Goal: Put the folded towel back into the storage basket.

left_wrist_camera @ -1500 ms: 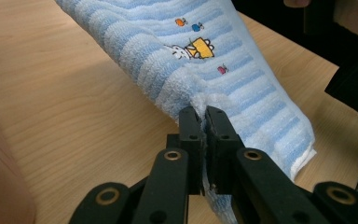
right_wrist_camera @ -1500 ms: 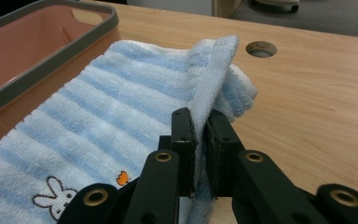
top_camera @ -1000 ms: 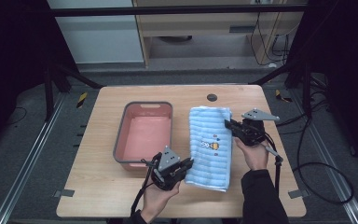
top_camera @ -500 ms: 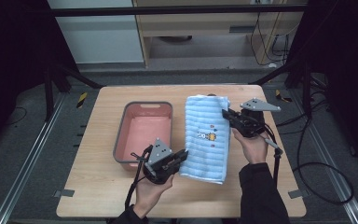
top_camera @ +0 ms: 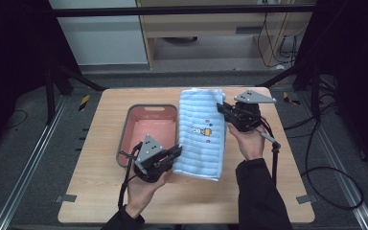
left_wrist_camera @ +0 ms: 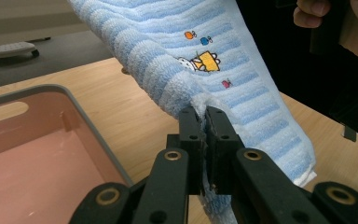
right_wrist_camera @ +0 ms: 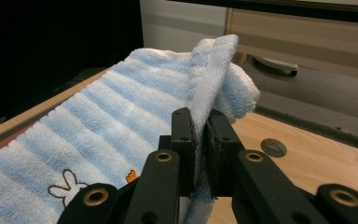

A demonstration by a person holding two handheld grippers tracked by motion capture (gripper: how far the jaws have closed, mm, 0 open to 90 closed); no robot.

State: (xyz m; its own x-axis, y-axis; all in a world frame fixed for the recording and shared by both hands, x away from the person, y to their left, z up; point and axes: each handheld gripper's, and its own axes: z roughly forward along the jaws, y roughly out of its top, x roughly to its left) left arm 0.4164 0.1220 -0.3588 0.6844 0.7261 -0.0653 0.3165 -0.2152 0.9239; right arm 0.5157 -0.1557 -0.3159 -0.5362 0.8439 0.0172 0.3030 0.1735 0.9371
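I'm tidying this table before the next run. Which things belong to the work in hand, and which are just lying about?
In the job:
- striped towel, pinched at one edge by the left gripper and at another by the right gripper
- pink tub, beside the towel, probably part of it

Lying about:
- round insert in the table top
- cables on the floor

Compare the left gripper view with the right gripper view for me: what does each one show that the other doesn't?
Left gripper view alone: the pink bin beside the jaws, the towel's small orange and blue embroidery, and the other hand at top right.

Right gripper view alone: a rabbit outline stitched on the towel, a round metal insert in the tabletop, and wooden furniture behind.

Both: the blue striped towel with an edge pinched between shut black jaws, lifted over the wooden table.
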